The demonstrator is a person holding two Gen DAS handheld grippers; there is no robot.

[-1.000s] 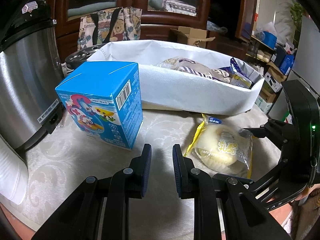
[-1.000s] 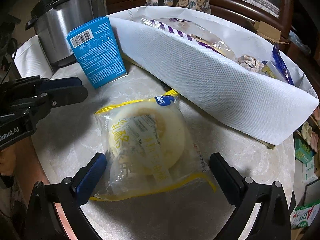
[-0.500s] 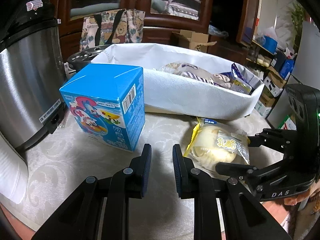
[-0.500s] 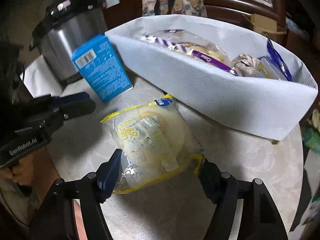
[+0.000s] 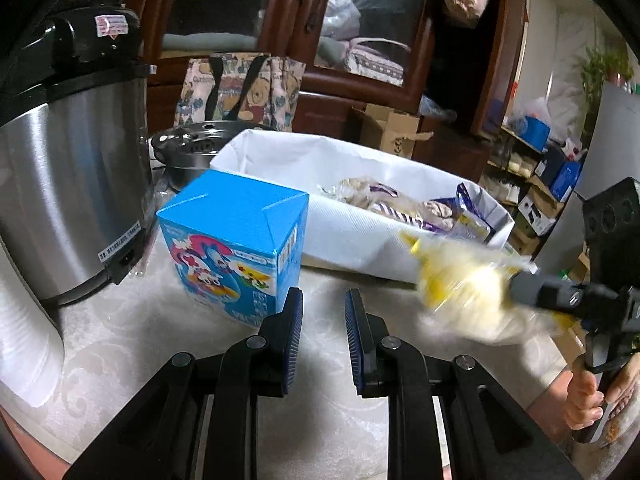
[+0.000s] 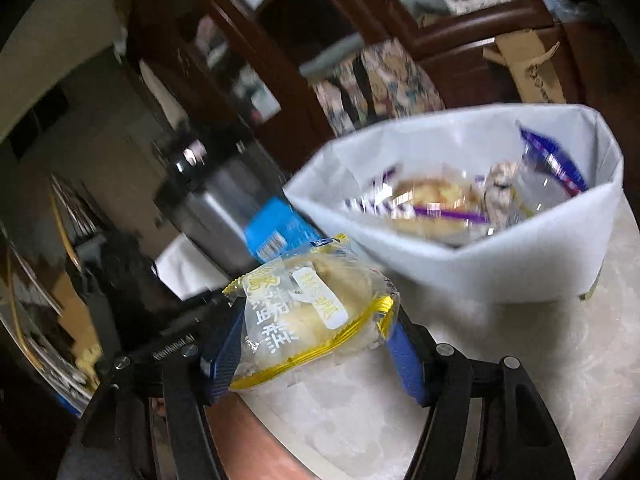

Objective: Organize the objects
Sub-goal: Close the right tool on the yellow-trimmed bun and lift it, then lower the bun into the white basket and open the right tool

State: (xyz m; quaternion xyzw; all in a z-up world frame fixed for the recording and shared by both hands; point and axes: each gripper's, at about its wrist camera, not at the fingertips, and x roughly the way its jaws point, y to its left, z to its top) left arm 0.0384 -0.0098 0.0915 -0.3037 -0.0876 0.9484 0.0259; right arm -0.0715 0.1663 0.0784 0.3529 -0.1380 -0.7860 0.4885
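Observation:
My right gripper (image 6: 312,340) is shut on a yellow-edged packaged bun (image 6: 316,312) and holds it above the table; the bun shows blurred in the left wrist view (image 5: 468,288). A white fabric bin (image 6: 500,264) with several wrapped snacks stands behind it, also in the left wrist view (image 5: 352,236). A blue carton (image 5: 236,240) stands on the table left of the bin. My left gripper (image 5: 322,320) is empty, its pads a narrow gap apart, low over the table in front of the carton.
A steel cooker (image 5: 68,184) stands at the far left with a metal pot (image 5: 192,152) behind the carton. A wooden cabinet and a printed tote bag (image 5: 240,88) are behind the table. The table edge (image 6: 288,432) runs under my right gripper.
My right gripper closed on the bun and lifted it off the table, toward the bin. My left gripper stayed in place.

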